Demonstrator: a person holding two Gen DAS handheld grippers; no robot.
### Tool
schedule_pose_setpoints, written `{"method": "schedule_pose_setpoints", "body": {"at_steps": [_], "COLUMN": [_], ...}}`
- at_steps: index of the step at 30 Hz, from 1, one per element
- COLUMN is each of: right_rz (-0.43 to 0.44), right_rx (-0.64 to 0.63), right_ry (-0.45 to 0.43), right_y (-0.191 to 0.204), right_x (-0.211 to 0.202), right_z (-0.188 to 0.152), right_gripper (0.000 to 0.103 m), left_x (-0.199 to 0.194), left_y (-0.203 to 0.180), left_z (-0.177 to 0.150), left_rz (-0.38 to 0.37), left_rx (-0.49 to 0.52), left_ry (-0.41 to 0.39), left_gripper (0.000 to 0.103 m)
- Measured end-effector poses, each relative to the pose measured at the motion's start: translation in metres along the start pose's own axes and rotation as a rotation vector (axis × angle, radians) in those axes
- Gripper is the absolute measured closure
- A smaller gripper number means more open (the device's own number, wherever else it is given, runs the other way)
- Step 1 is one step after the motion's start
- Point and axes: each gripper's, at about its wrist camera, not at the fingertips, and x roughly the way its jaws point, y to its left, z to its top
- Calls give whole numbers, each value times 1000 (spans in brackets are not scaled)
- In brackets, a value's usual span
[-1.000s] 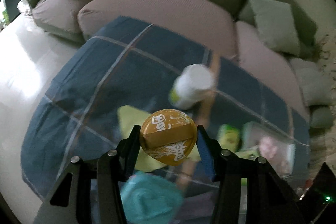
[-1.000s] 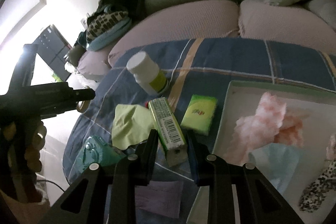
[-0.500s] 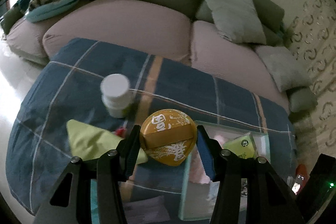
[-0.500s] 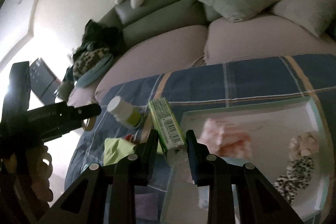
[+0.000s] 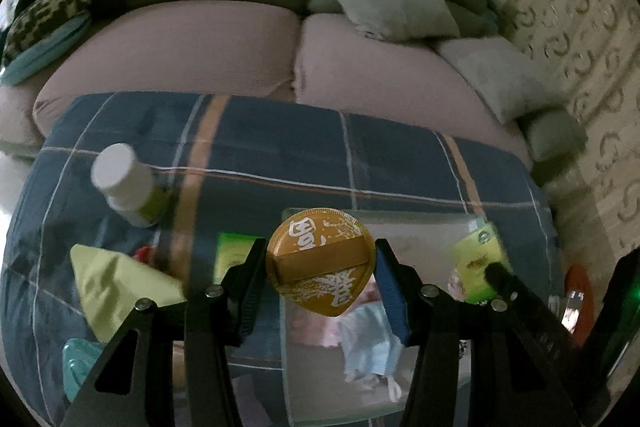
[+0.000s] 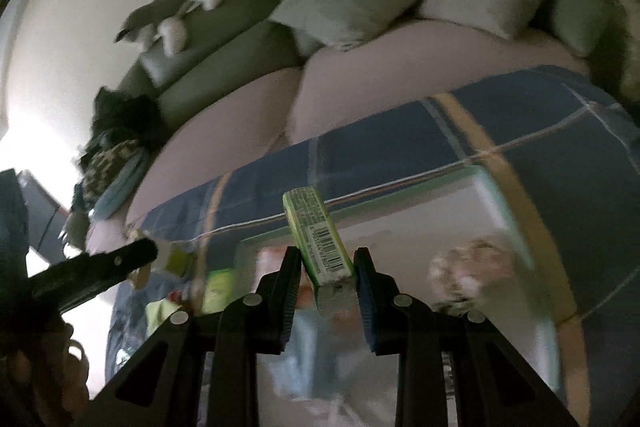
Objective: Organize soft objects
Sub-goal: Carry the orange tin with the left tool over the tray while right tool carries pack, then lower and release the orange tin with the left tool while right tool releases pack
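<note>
Left gripper [image 5: 320, 269] pinches a round gold packet [image 5: 320, 261] by its edges. Right gripper [image 6: 328, 273] is clamped on a green stick pack [image 6: 318, 239], whose long axis runs forward along the fingers. Both held items hang above the pale tray [image 5: 400, 223] on the plaid blue blanket [image 5: 280, 139]. The tray lies directly below and ahead of both tools; the right appears nearer its middle.

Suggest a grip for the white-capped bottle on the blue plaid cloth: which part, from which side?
Probably the bottle body just under its white cap, approached from above, jaws spanning its width. It stands upright and apart from the yellow cloth, so its round sides look free.
</note>
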Motion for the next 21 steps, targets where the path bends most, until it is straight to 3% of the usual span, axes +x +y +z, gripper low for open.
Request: {"method": "schedule_pose_setpoints", "body": {"at_steps": [5,11,21], "right_rz": [-152,-198,-150], "right_rx": [28,55,92], "right_ry": [-23,-31,20], "right_y": [-31,-49,-55], "right_x": [-8,-5,29], "right_z": [3,7,5], "right_gripper": [74,74,74], "left_x": [20,45,83], "left_y": [-34,-66,-87], "left_z": [-7,-17,-29], "left_rz": [-15,-52,-38], "left_rx": [80,151,200], "left_ry": [26,68,135], "left_gripper": [49,49,49]}}
